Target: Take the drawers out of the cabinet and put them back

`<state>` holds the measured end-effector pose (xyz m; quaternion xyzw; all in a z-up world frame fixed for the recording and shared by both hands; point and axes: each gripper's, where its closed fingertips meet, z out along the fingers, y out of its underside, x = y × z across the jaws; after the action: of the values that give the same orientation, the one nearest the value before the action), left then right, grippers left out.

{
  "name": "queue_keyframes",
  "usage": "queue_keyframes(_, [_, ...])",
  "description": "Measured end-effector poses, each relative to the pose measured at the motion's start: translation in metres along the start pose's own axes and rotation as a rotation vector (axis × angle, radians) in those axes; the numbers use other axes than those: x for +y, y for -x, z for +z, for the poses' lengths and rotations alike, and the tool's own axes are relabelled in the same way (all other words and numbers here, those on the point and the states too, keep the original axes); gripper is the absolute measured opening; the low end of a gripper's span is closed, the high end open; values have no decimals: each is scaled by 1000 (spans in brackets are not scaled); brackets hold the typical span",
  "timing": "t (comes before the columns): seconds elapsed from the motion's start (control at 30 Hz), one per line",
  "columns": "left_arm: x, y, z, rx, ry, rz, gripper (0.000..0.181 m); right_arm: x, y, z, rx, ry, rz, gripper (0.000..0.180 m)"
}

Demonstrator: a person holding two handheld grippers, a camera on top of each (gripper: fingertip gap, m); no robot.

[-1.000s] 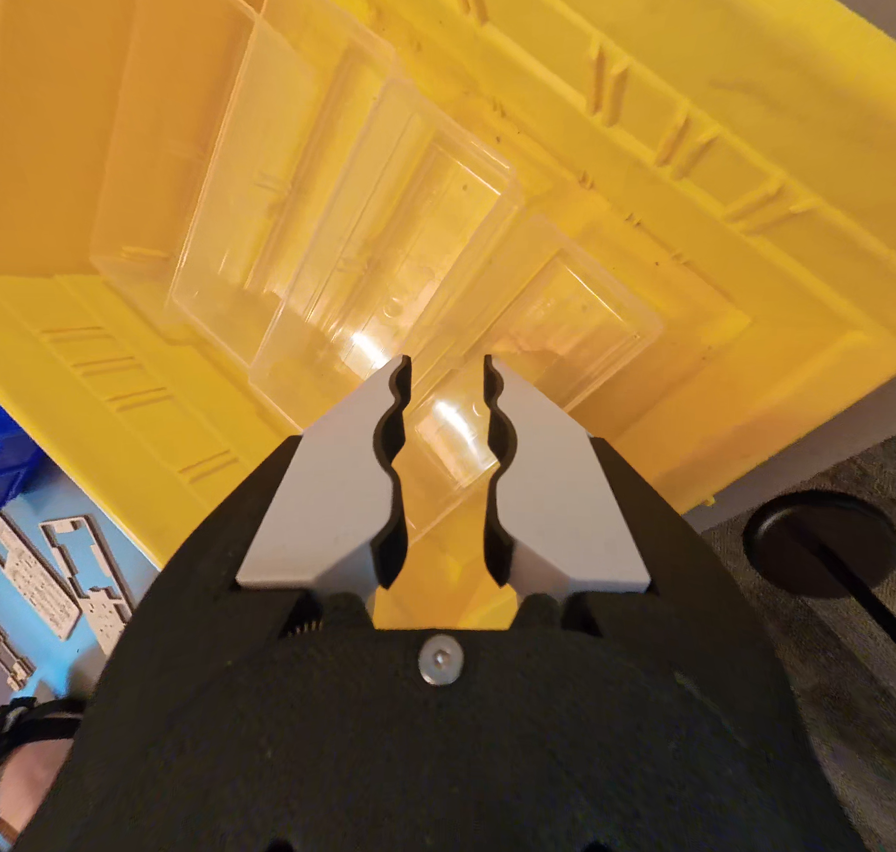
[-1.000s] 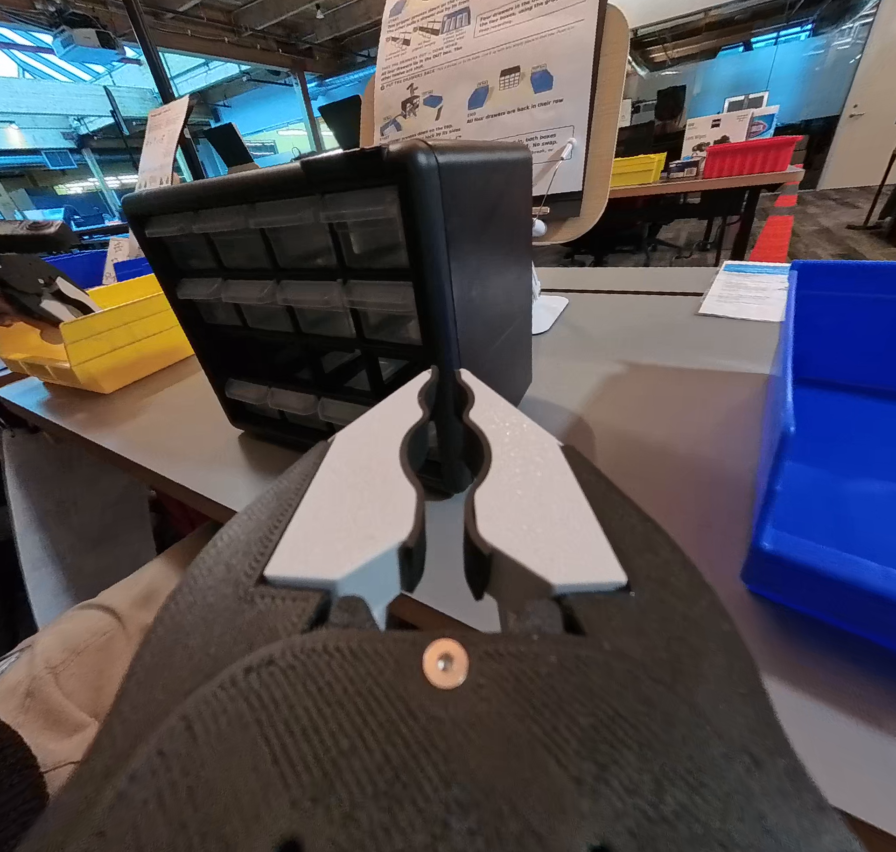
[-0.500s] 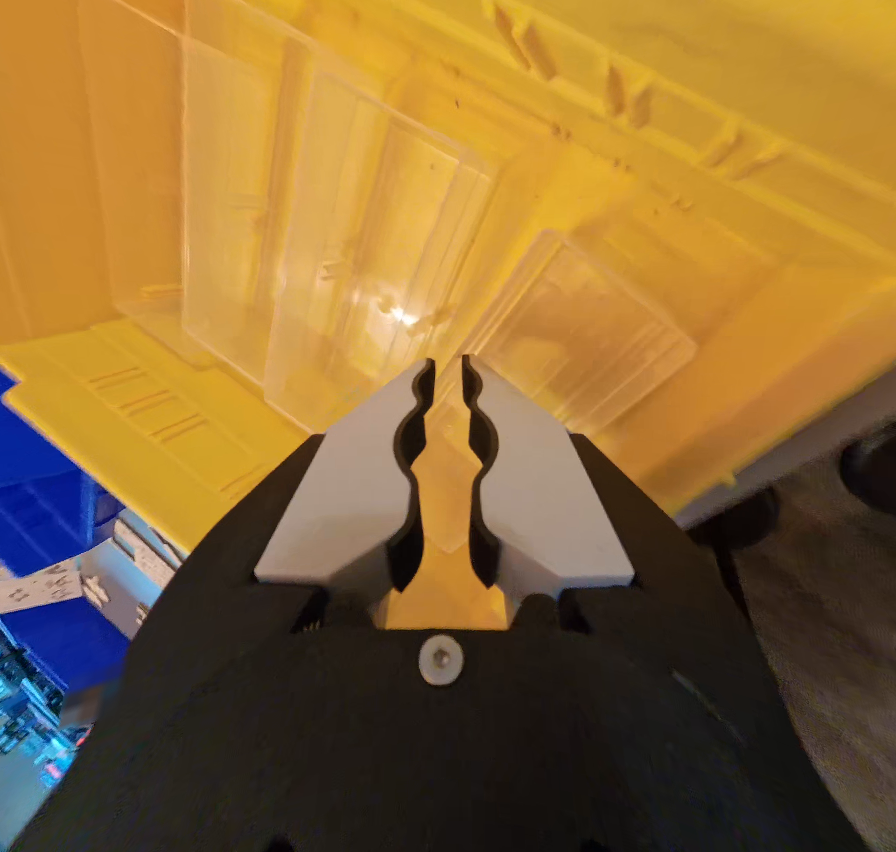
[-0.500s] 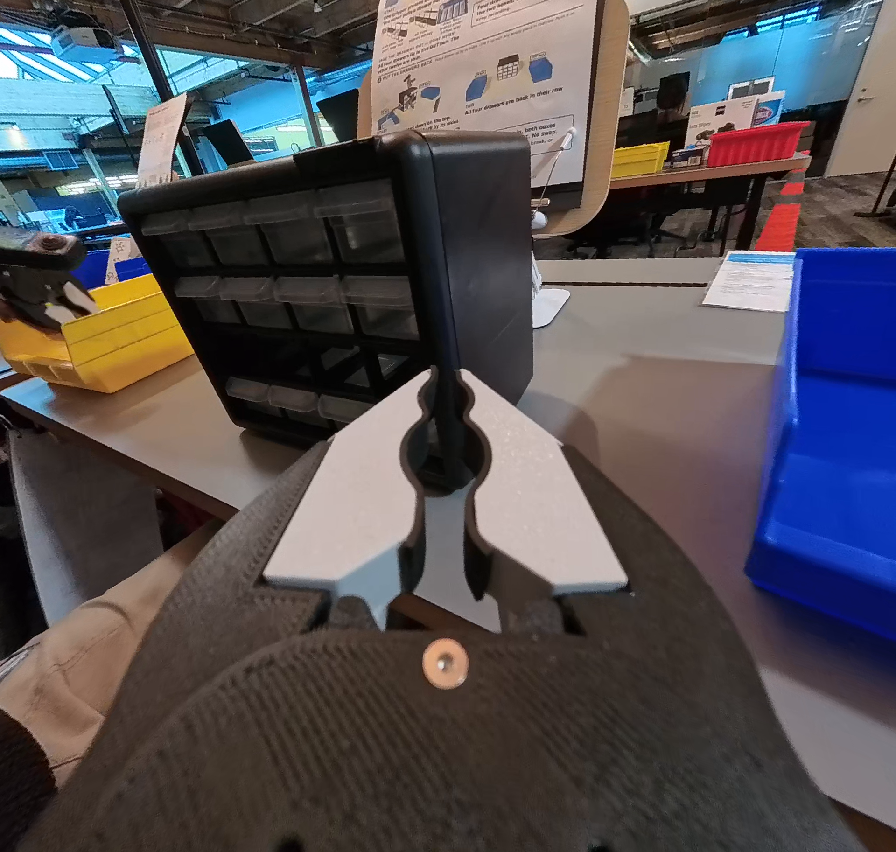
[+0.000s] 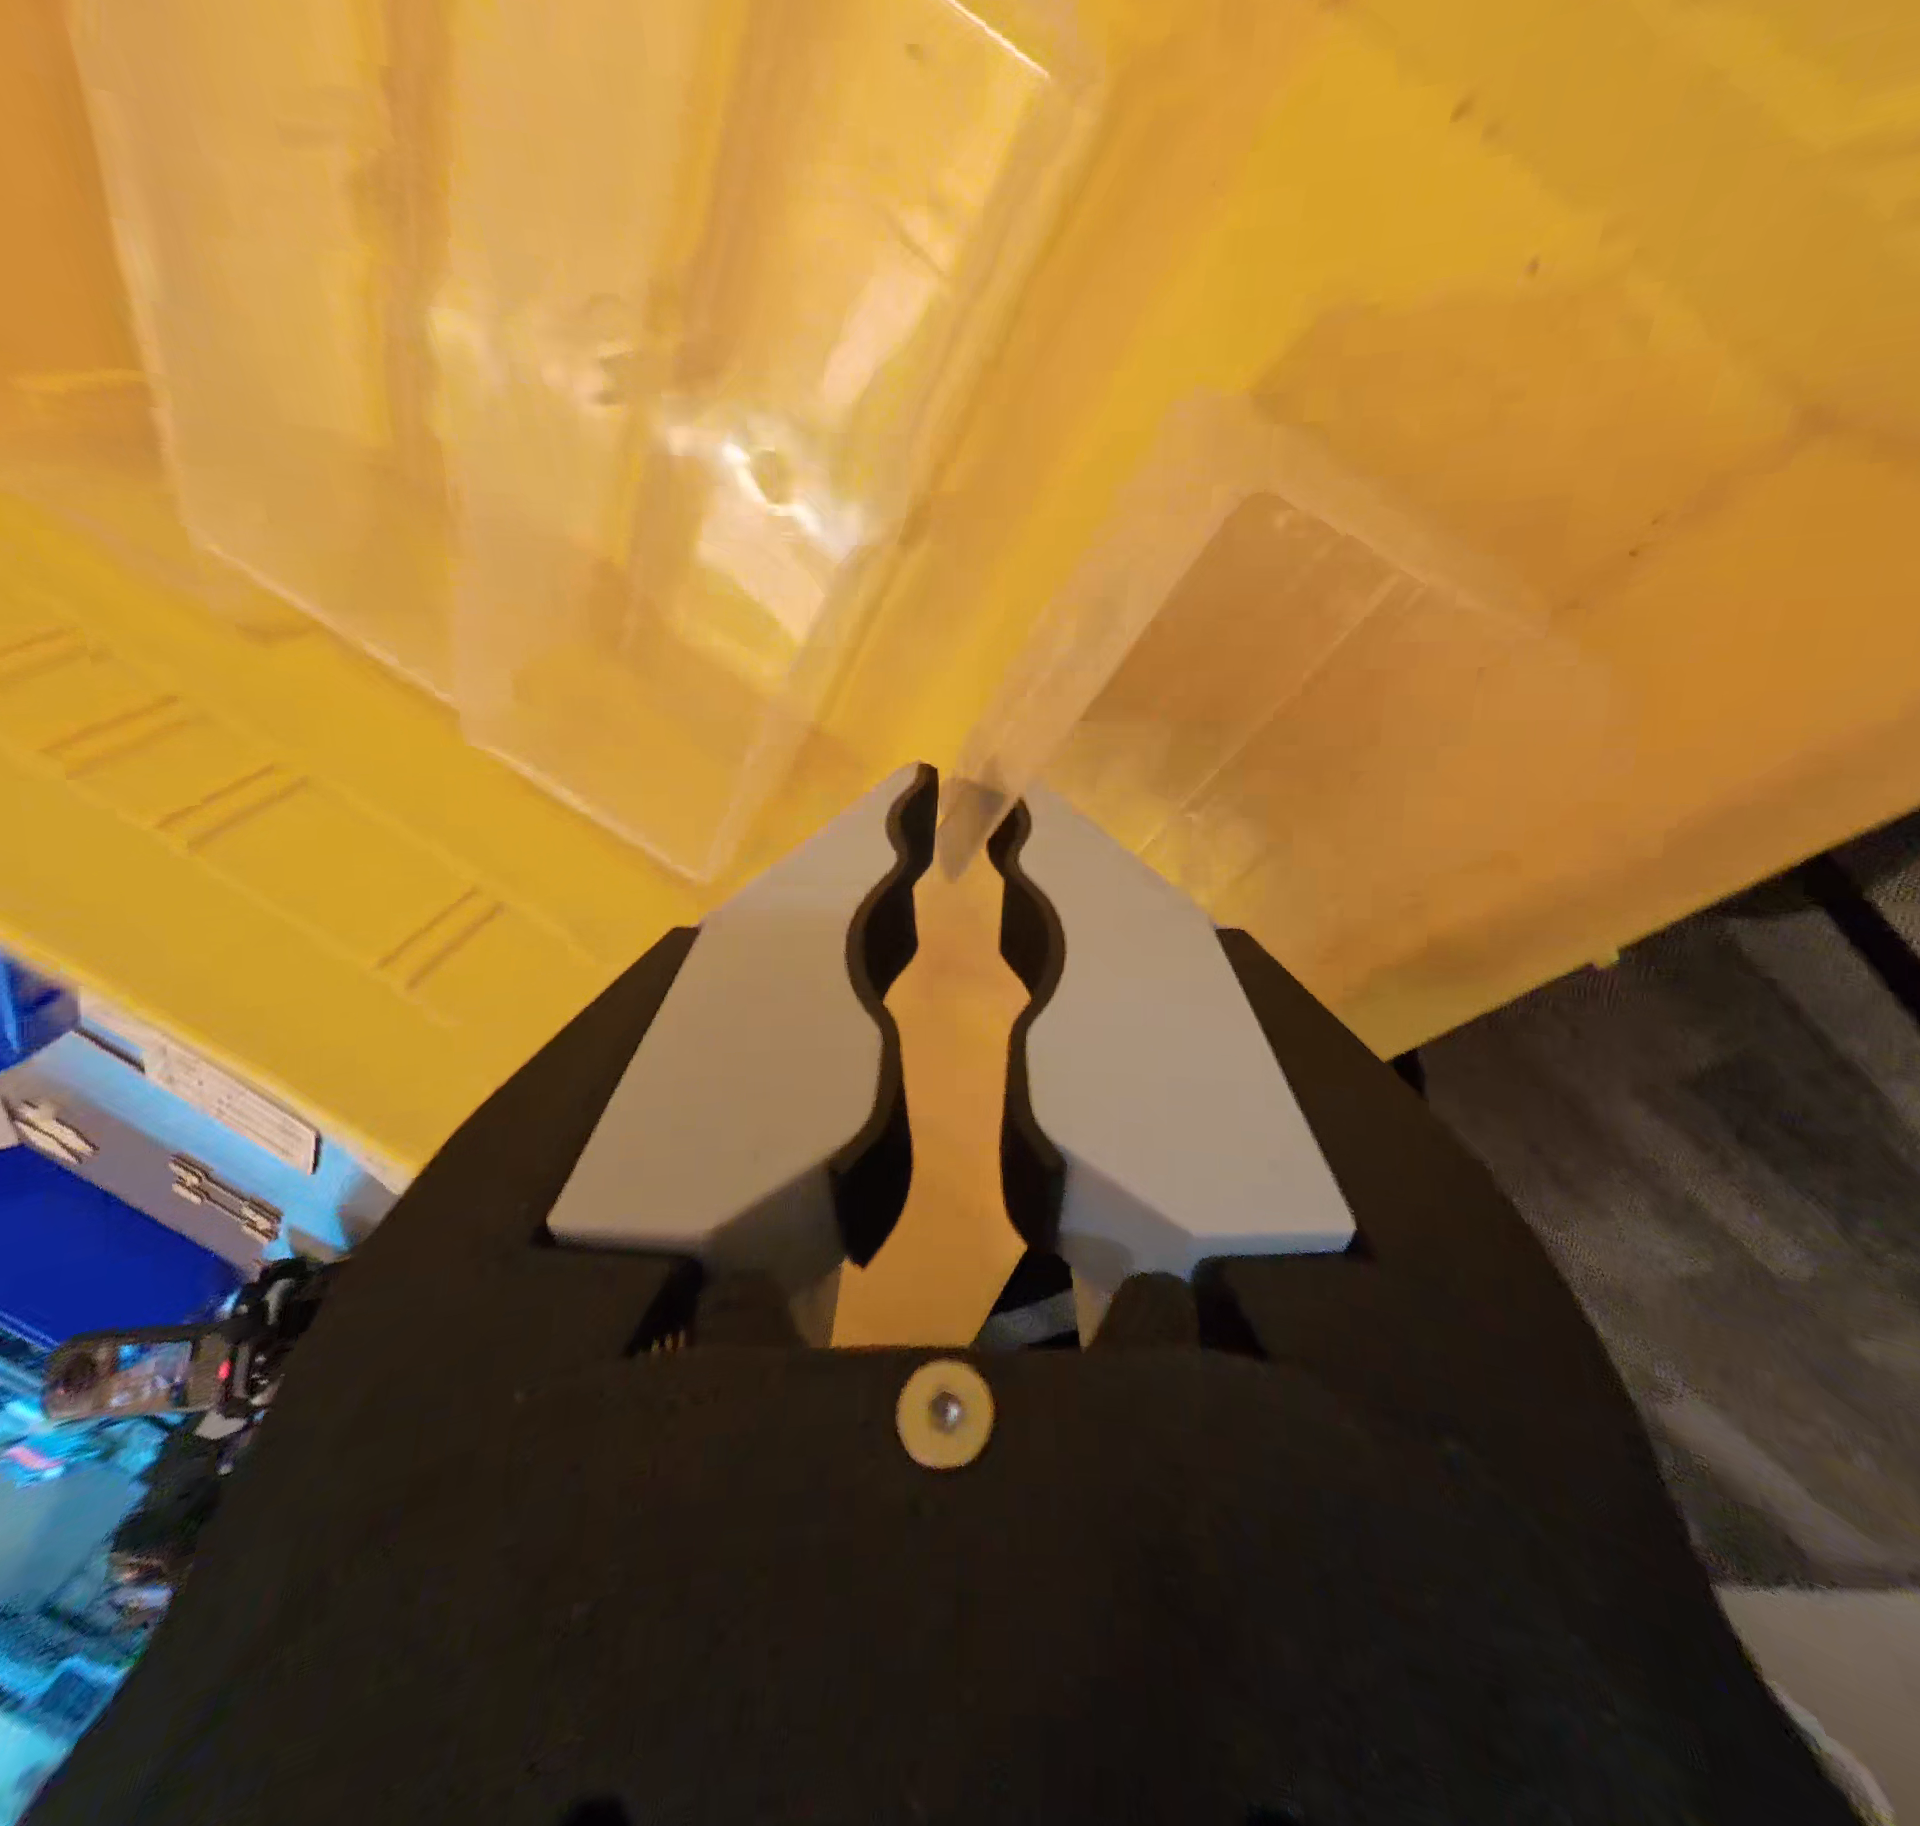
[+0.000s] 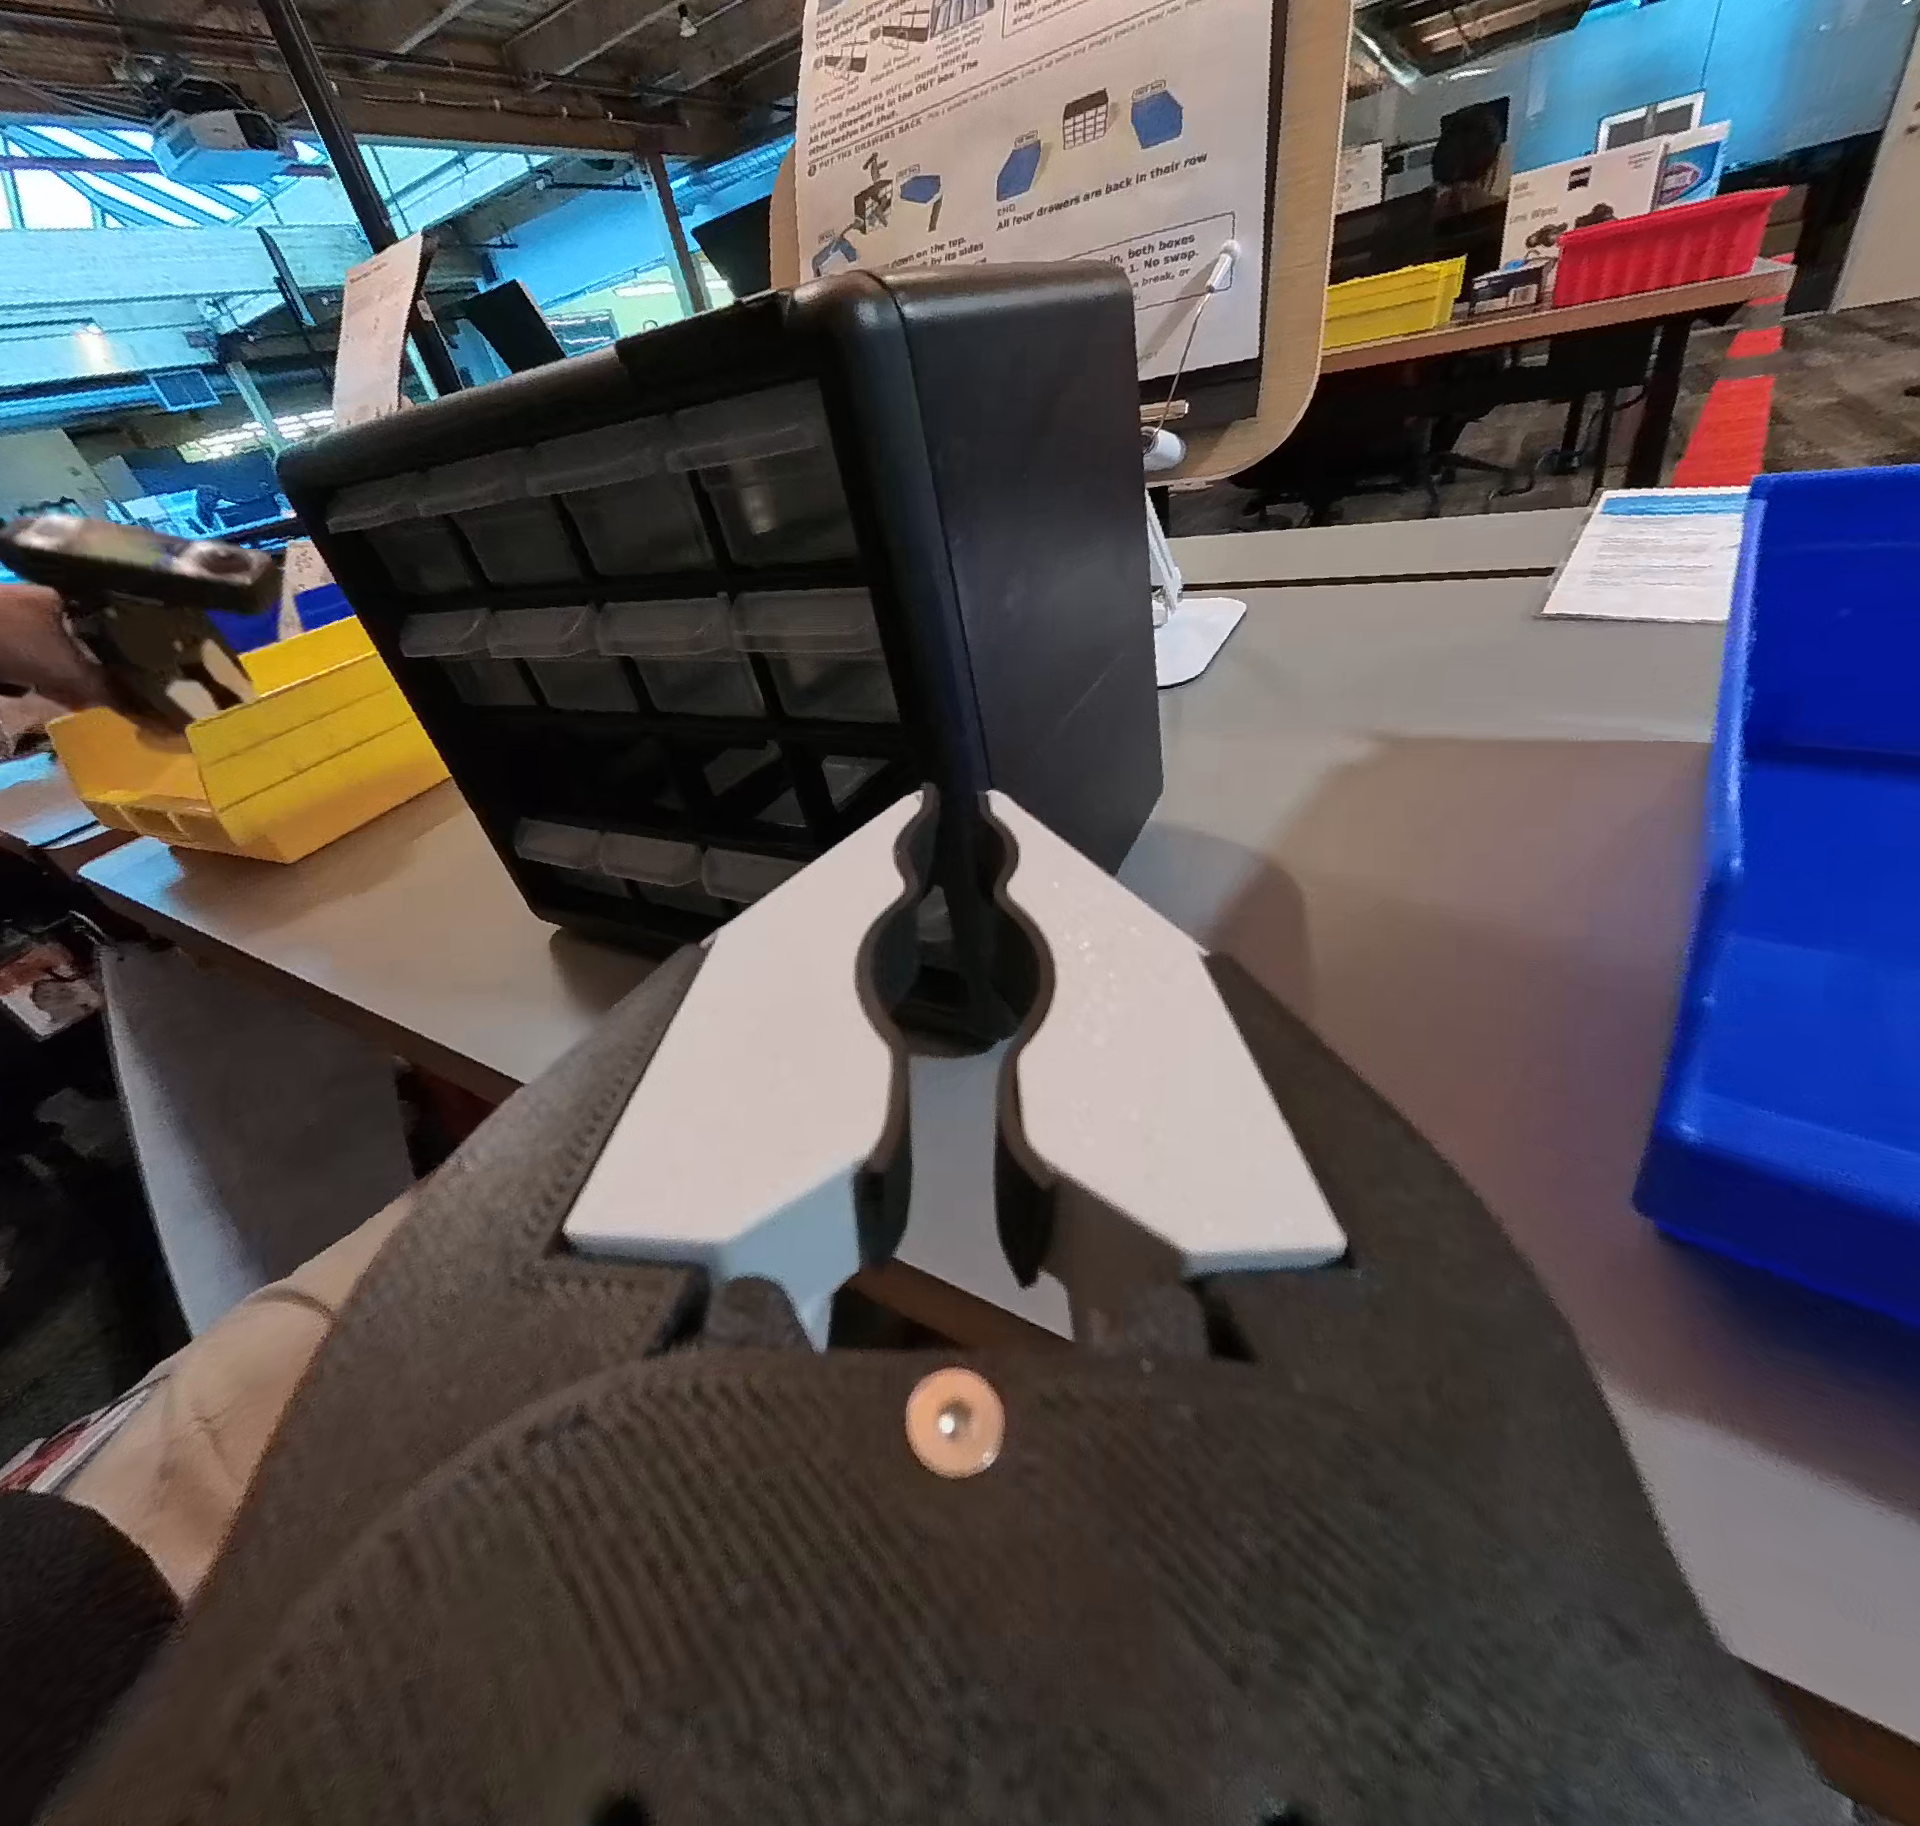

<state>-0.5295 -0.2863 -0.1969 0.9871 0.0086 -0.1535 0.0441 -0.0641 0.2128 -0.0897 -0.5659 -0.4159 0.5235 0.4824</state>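
In the left wrist view my left gripper [image 5: 971,794] is down inside a yellow bin [image 5: 260,841], its tips closed on the thin wall of a clear drawer [image 5: 1299,696]. Several more clear drawers [image 5: 582,322] lie stacked to the left of it in the bin. In the right wrist view a black cabinet [image 6: 1039,529] stands on the grey table [image 6: 1403,841]. Its third row [image 6: 727,768] has empty slots; the other rows hold clear drawers. My right gripper [image 6: 961,794] is shut and empty, held before the cabinet's front right corner. The left gripper [image 6: 197,690] shows far left over the yellow bin [image 6: 301,737].
A blue bin [image 6: 1818,945] sits on the table at the right, with a sheet of paper [image 6: 1642,566] behind it. A poster board [image 6: 1039,93] on a white stand rises behind the cabinet. The table's front edge runs just below the cabinet.
My left gripper has moved down into the yellow bin and its fingers have closed from open onto a clear drawer's wall. The right gripper has stayed shut and hardly moved.
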Motion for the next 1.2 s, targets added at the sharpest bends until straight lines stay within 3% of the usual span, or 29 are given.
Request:
queue_keyframes(0.13, [-14,31,-62,-92,-214,-95,5,1,0,1,-3,3,11,5])
queue_keyframes(0.27, [-32,55,-158,-258,-516,-241,4,0,8,2,-27,9,-1,6])
queue_keyframes(0.4, [-56,24,-241,-353,-803,-299,5,-1,29,5,-44,22,-124,7])
queue_keyframes(0.53, [-90,-47,-282,-310,-987,-317,4,4,76,12,-101,39,-302,17])
queue_keyframes(0.63, [-126,-117,-283,-161,-1061,-308,3,22,128,15,-227,98,-432,28])
queue_keyframes(0.77, [-181,-250,-260,330,-1065,-301,1,41,193,11,-364,130,-515,43])
queue_keyframes(0.83, [-203,-302,-248,475,-1039,-293,0,42,233,0,-496,122,-500,52])
queue_keyframes(0.93, [-232,-339,-226,459,-1001,-317,1,34,289,-27,-700,104,-486,53])
queue_keyframes(1.0, [-249,-351,-216,494,-960,-406,2,38,305,-36,-736,125,-543,51])
queue_keyframes(1.1, [-272,-370,-204,613,-871,-534,3,66,294,-31,-673,265,-691,62])
queue_keyframes(1.2, [-290,-374,-196,595,-850,-570,4,101,257,-19,-536,442,-882,65])
